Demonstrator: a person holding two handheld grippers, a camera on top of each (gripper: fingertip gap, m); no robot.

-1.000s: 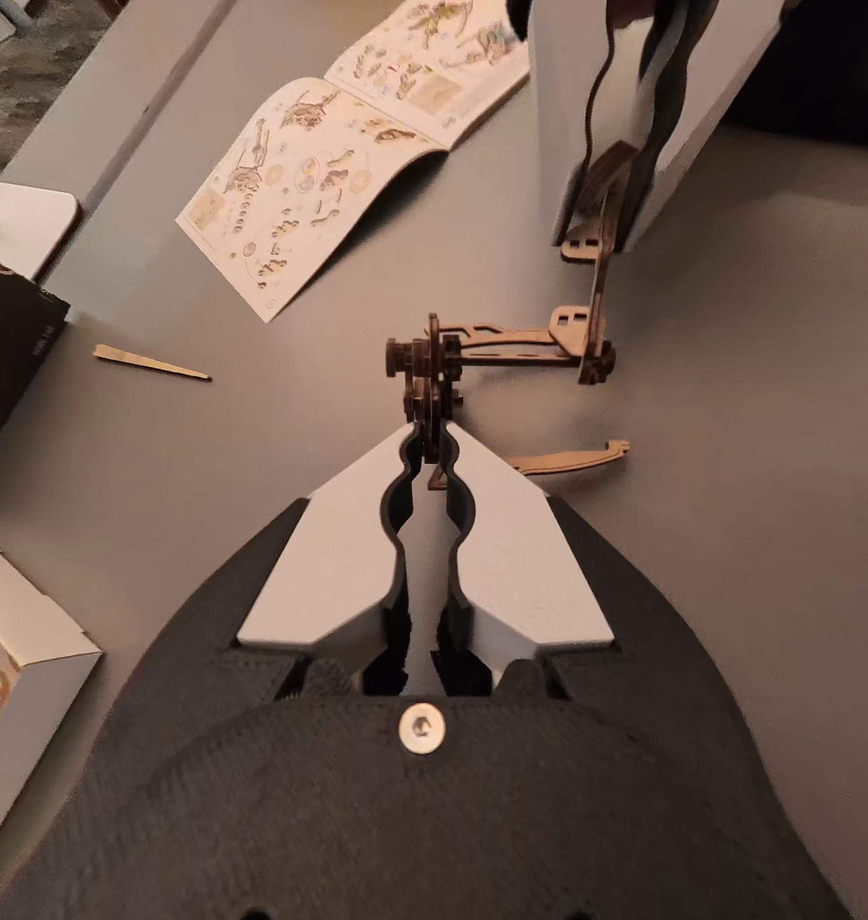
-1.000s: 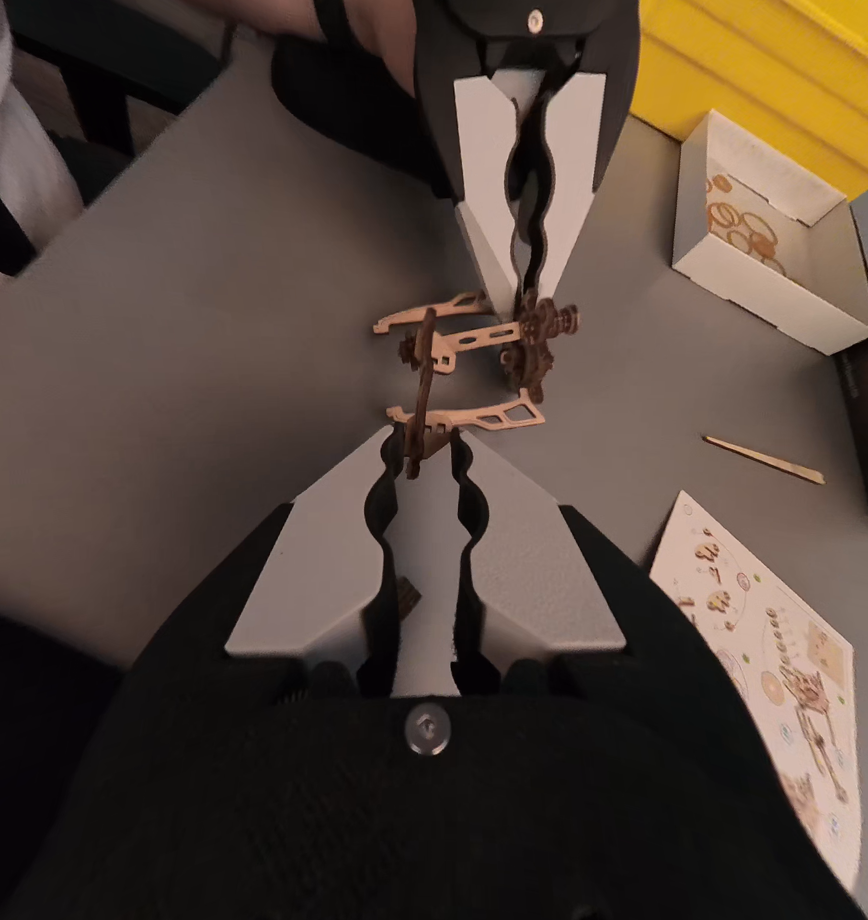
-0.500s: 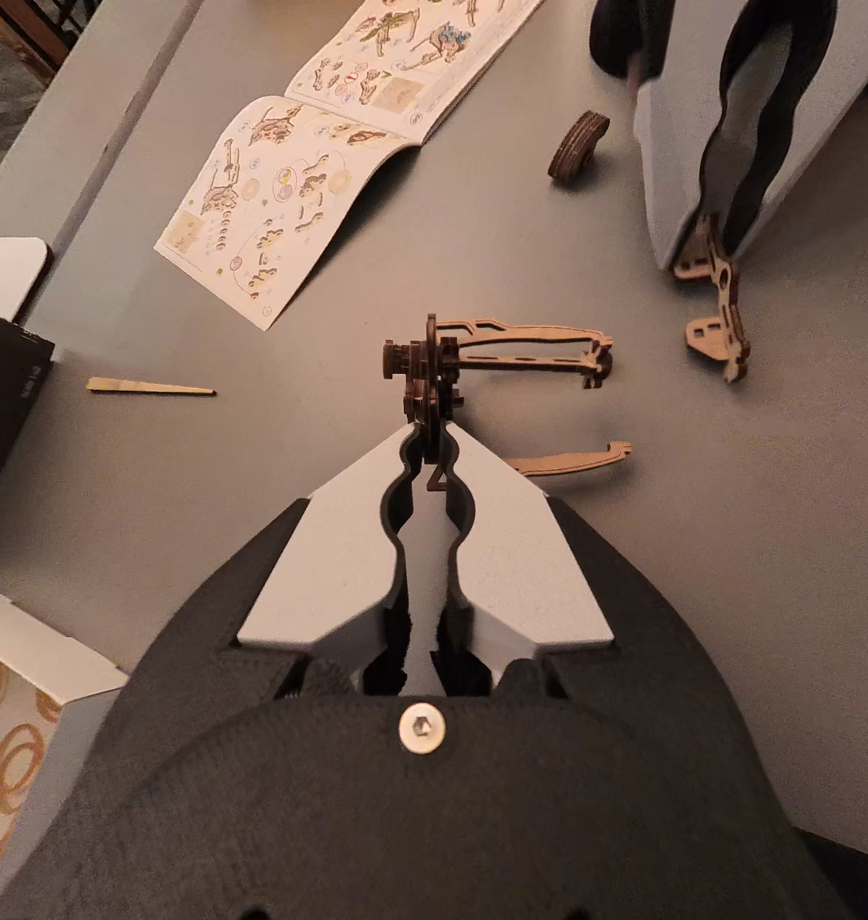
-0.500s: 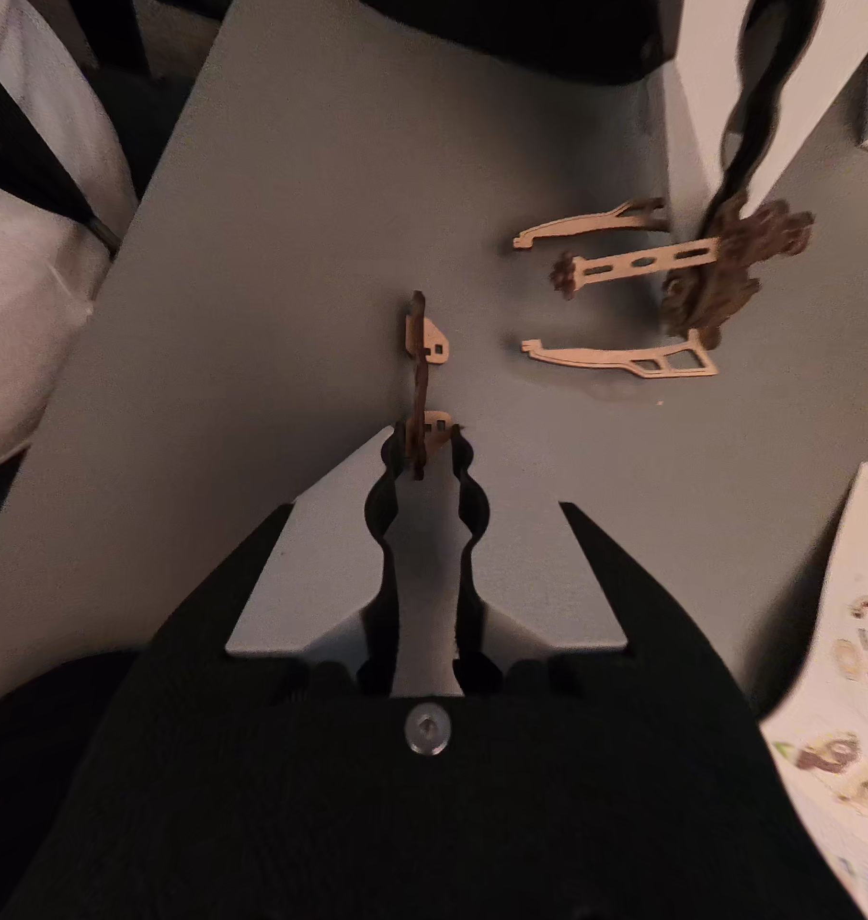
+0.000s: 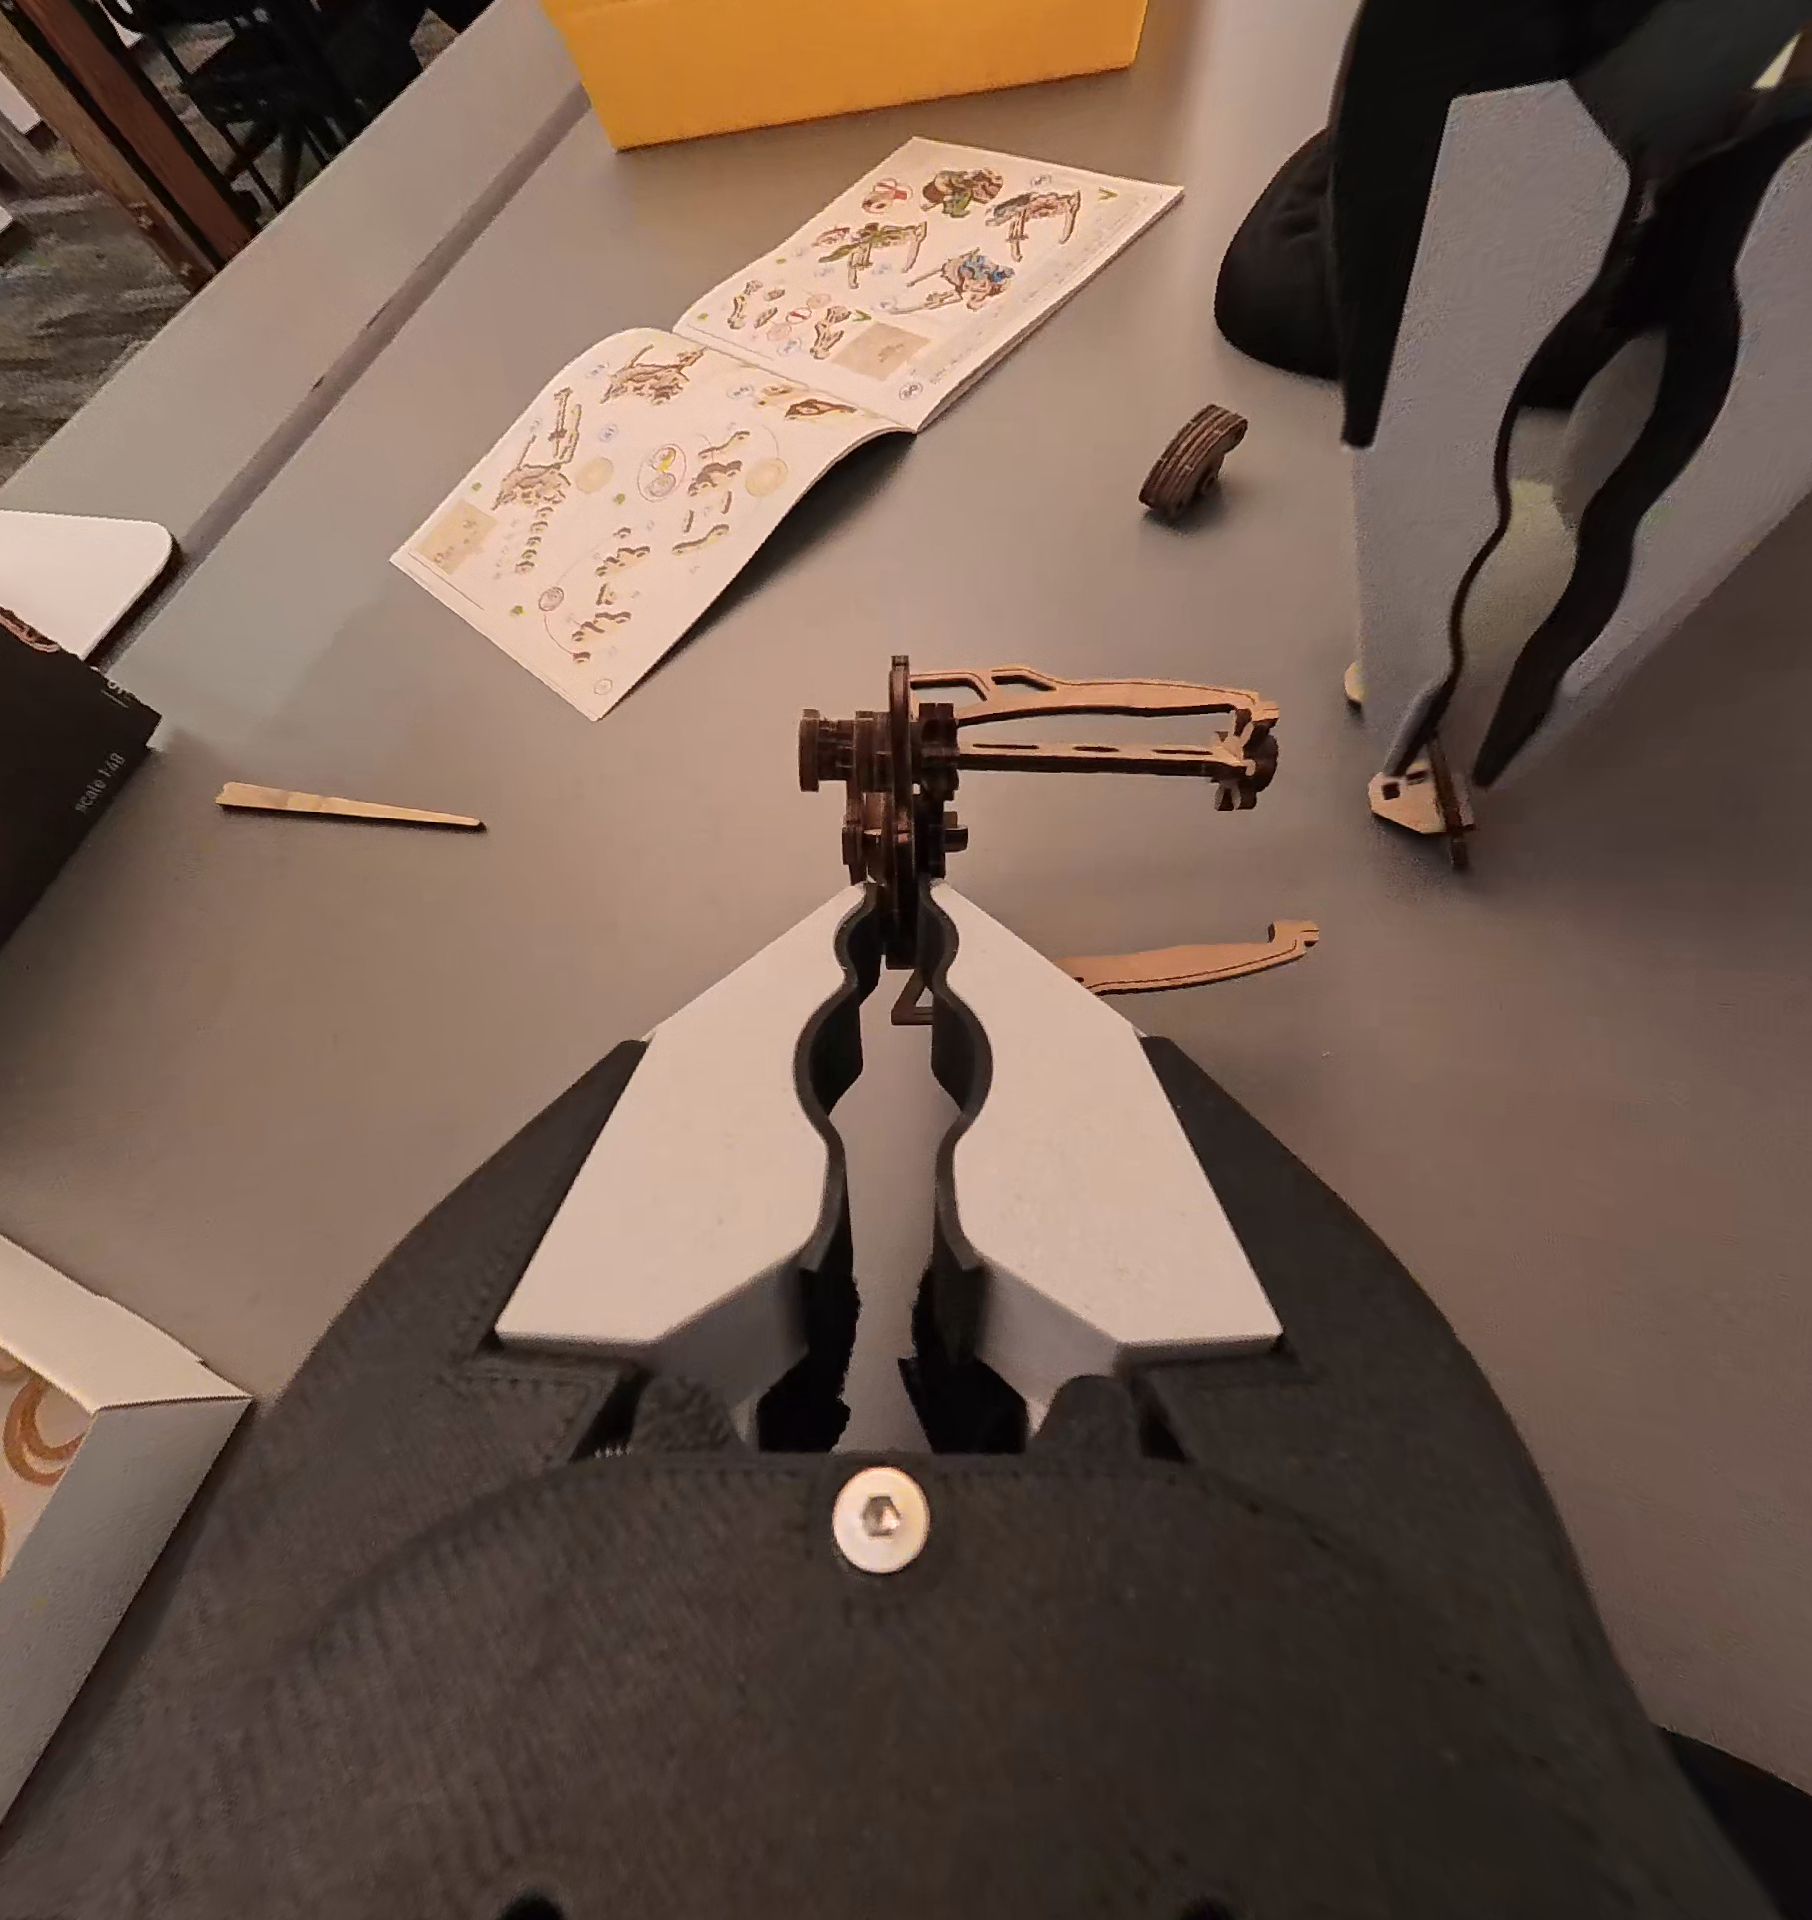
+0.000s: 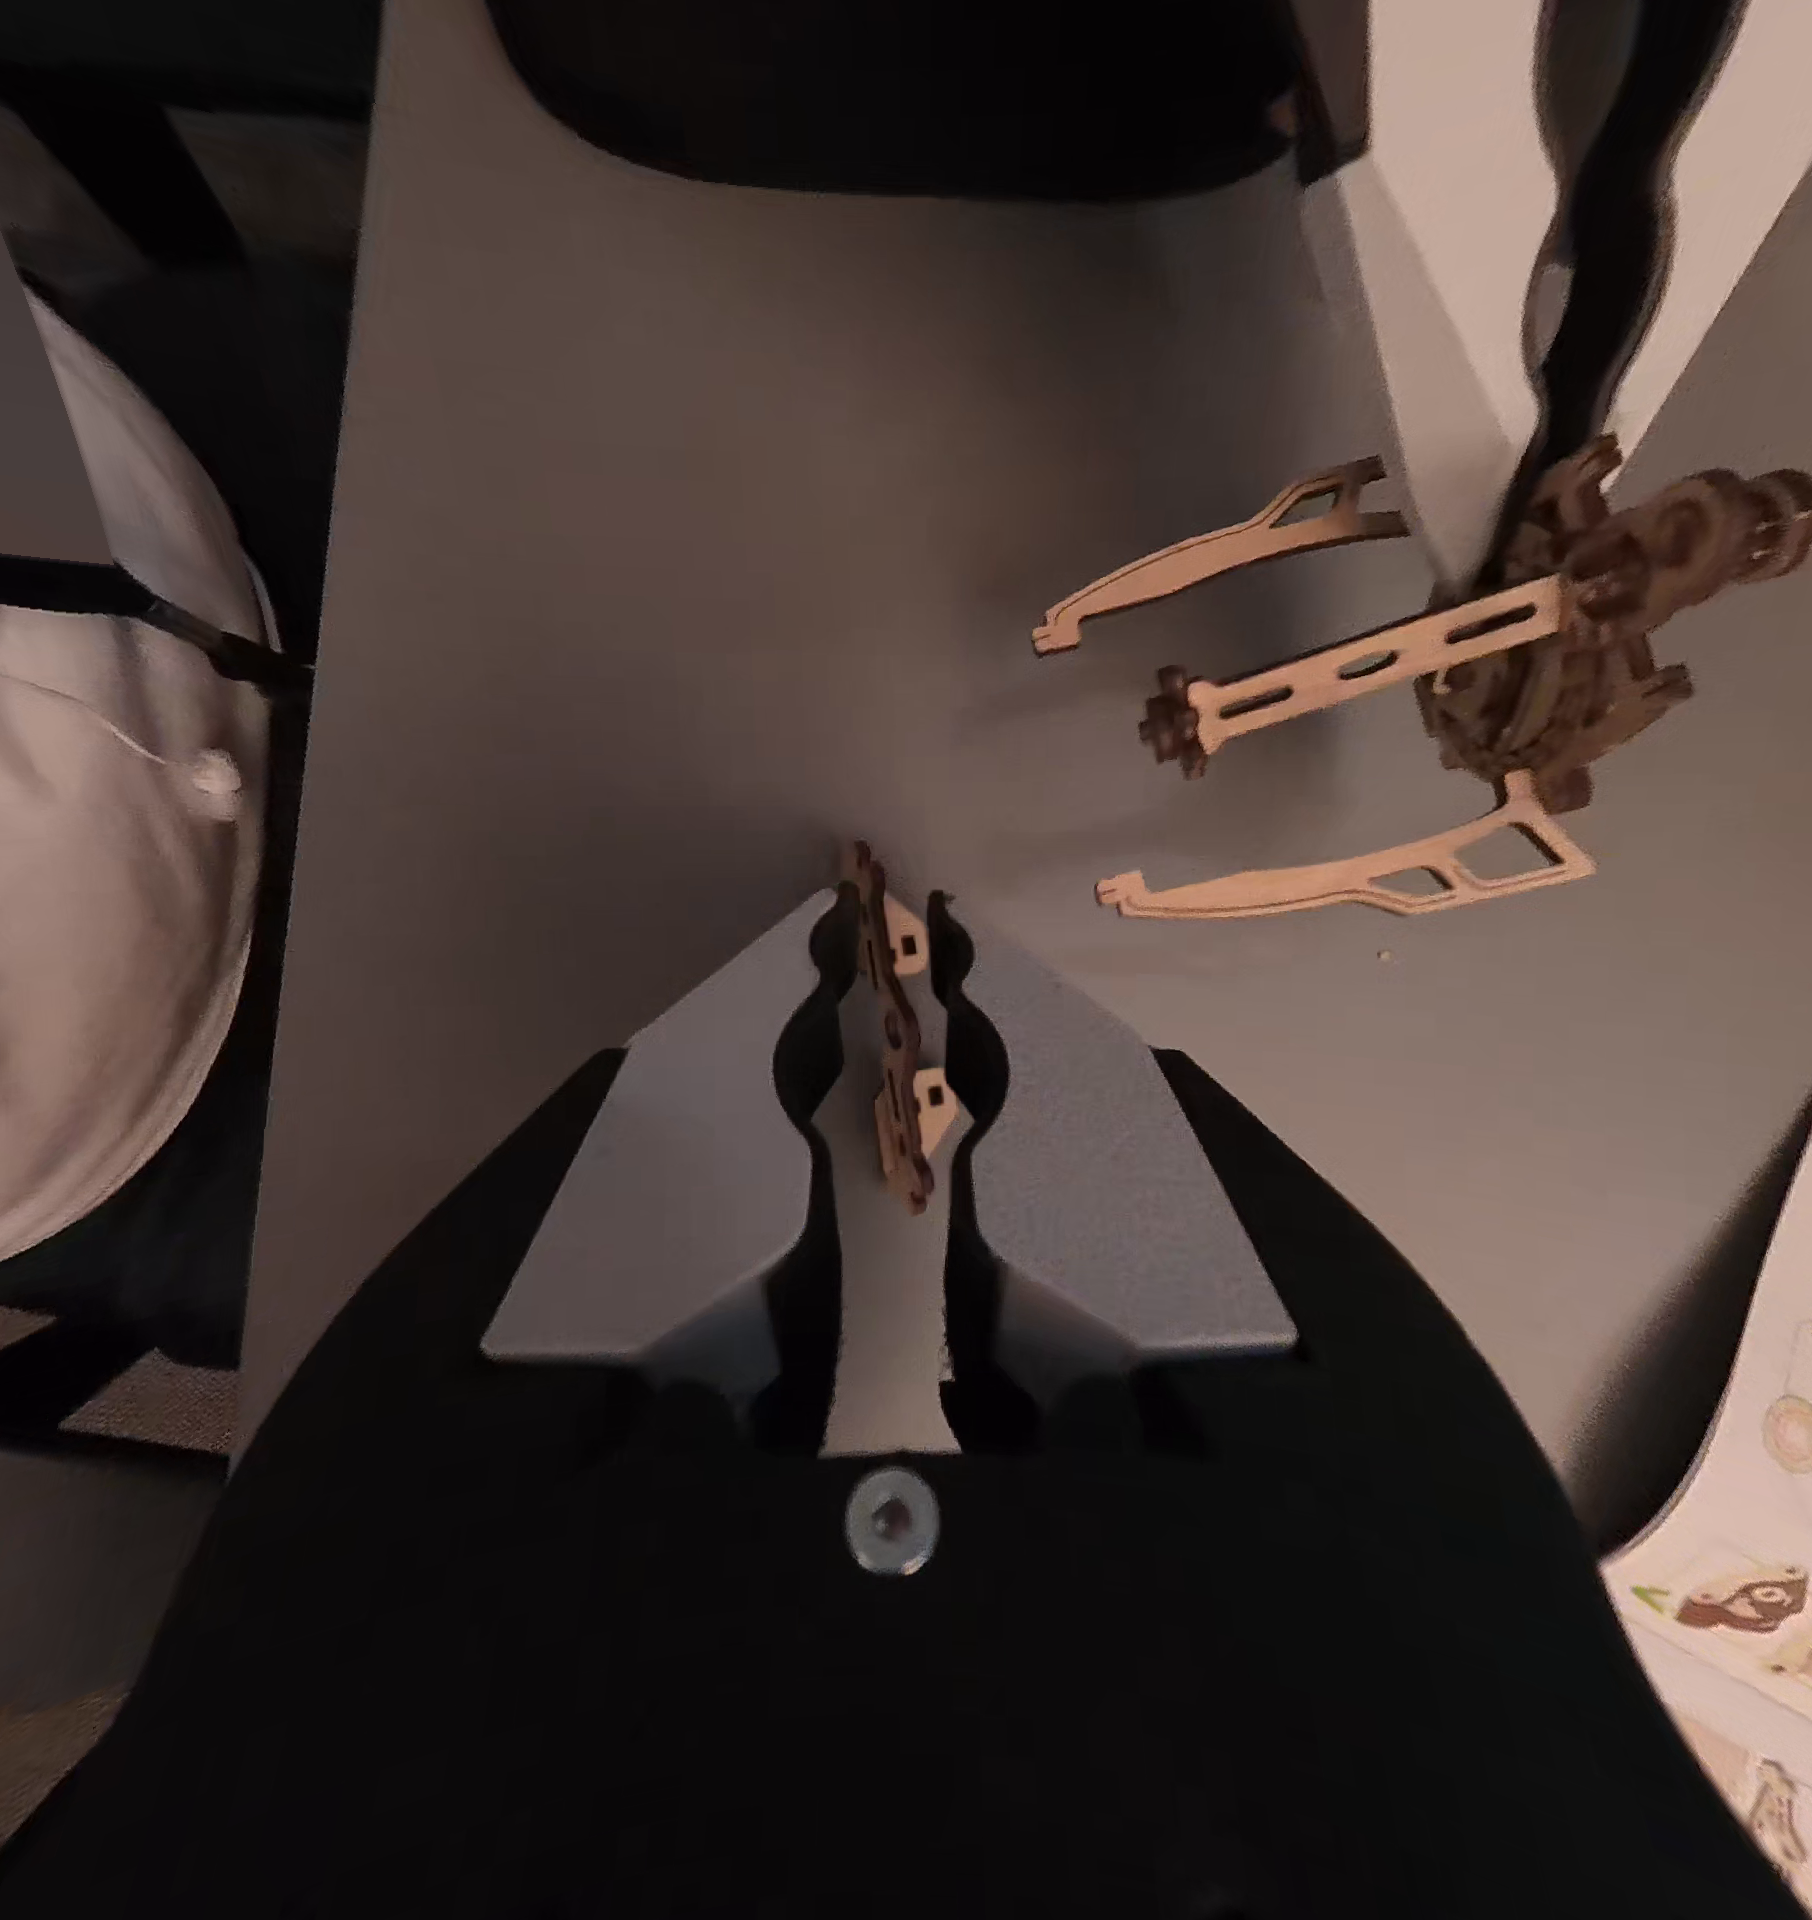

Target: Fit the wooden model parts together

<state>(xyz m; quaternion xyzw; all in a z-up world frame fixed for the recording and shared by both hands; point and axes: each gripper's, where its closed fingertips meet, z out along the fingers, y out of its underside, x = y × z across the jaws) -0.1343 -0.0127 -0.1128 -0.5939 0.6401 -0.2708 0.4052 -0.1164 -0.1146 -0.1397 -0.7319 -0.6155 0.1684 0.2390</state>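
My left gripper (image 5: 897, 909) is shut on the hub of the dark wooden model assembly (image 5: 886, 769), held upright just above the grey table (image 5: 414, 1039). Its slotted arms (image 5: 1089, 753) stick out to the right. A loose curved wooden strip (image 5: 1193, 956) lies on the table beside it. My right gripper (image 6: 886, 914) is shut on a small toothed wooden piece (image 6: 897, 1049), which sits tilted deep between the fingers. The gripper stands tip-down on the table to the right of the assembly (image 6: 1567, 644). It also shows in the left wrist view (image 5: 1442, 774).
An open instruction booklet (image 5: 777, 416), a yellow box (image 5: 860, 62), a wooden wheel part (image 5: 1193, 473) and a thin wooden stick (image 5: 351, 808) lie beyond. A white box (image 5: 71, 1392) and a dark box (image 5: 19, 779) sit left. A person in white (image 6: 71, 883) is past the table edge. My right fingertips sit around 11 cm from my left ones.
My right gripper pulled its small piece away from the assembly's arm end and set down to the side. The piece slid deeper between its fingers. My left gripper kept its hold.
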